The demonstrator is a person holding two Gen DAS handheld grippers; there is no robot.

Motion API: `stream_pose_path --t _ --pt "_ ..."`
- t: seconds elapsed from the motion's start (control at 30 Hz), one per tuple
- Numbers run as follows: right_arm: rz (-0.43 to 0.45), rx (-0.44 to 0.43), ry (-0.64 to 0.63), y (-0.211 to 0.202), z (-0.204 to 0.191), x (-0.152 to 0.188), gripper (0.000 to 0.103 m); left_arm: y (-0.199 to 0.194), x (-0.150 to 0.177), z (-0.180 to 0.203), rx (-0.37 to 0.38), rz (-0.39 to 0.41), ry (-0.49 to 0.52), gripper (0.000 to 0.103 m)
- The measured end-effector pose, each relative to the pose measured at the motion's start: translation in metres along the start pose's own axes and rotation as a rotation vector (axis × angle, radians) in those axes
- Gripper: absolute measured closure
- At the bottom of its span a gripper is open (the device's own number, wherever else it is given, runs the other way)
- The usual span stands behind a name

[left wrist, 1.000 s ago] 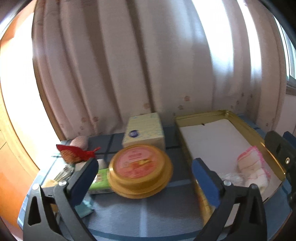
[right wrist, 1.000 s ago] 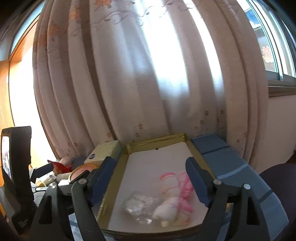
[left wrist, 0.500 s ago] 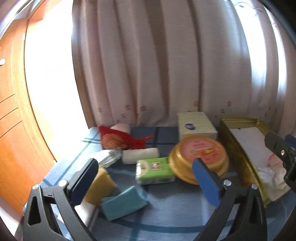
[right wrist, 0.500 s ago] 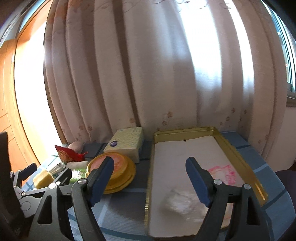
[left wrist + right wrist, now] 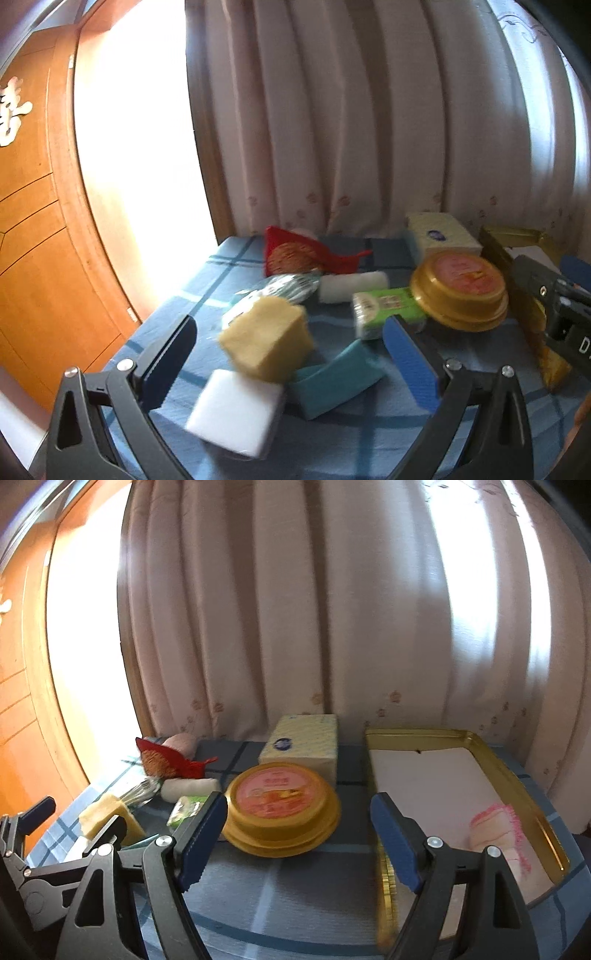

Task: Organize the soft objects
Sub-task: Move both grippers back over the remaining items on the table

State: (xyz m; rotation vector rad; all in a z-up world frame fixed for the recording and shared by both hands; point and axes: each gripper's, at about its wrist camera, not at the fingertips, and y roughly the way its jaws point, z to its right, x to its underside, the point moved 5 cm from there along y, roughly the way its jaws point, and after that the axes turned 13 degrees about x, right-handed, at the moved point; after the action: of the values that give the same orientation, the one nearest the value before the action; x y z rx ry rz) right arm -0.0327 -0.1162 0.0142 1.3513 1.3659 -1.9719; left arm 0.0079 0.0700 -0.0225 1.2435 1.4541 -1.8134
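My left gripper [image 5: 291, 350] is open and empty, just above a yellow sponge [image 5: 267, 338], a white sponge [image 5: 236, 413] and a teal sponge [image 5: 336, 378] on the blue cloth. Behind them lie a white roll [image 5: 352, 286], a green packet [image 5: 388, 310] and a red mesh pouch [image 5: 299, 254]. My right gripper [image 5: 299, 838] is open and empty, over the cloth between a round gold tin [image 5: 282, 806] and a gold tray [image 5: 532, 801]. A pink-and-white cloth [image 5: 498, 830] lies in the tray.
A pale yellow tissue box [image 5: 306, 744] stands behind the round tin. Curtains hang close behind the table. A wooden door [image 5: 33, 229] is at the left. The table's left edge [image 5: 155, 314] is near the sponges.
Both grippers have swung left. The left one now faces the sponges instead of the tin and tray. The right one has left the tray and faces the round tin.
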Motion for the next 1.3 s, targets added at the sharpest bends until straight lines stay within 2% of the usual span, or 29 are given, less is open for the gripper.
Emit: stream_pose_path --t 0.27,0.53,0.7,0.87,1.07,1.3 --pt "-0.002 -0.004 -0.088 0.002 -0.042 0.007 0.021 0.000 0.020 -0.038 -0.058 -0.050 -0.036 0.001" --pt "-0.022 -0.028 -0.159 0.006 -0.075 0.018 0.021 0.005 0.037 -0.066 -0.077 -0.097 -0.090 0.001" --pt "-0.039 -0.042 -0.191 0.009 -0.092 0.023 0.021 0.007 0.045 -0.075 -0.092 -0.122 -0.083 0.001" --pt "-0.033 -0.047 -0.223 0.008 -0.100 0.027 0.021 0.009 0.050 -0.081 -0.042 -0.144 -0.105 0.001" --pt "-0.089 -0.091 -0.162 0.014 -0.089 0.033 0.021 0.010 0.053 -0.089 0.004 -0.166 -0.131 0.001" --pt "-0.131 -0.190 -0.074 0.011 -0.077 0.039 0.021 0.010 0.051 -0.071 0.147 -0.176 -0.133 0.001"
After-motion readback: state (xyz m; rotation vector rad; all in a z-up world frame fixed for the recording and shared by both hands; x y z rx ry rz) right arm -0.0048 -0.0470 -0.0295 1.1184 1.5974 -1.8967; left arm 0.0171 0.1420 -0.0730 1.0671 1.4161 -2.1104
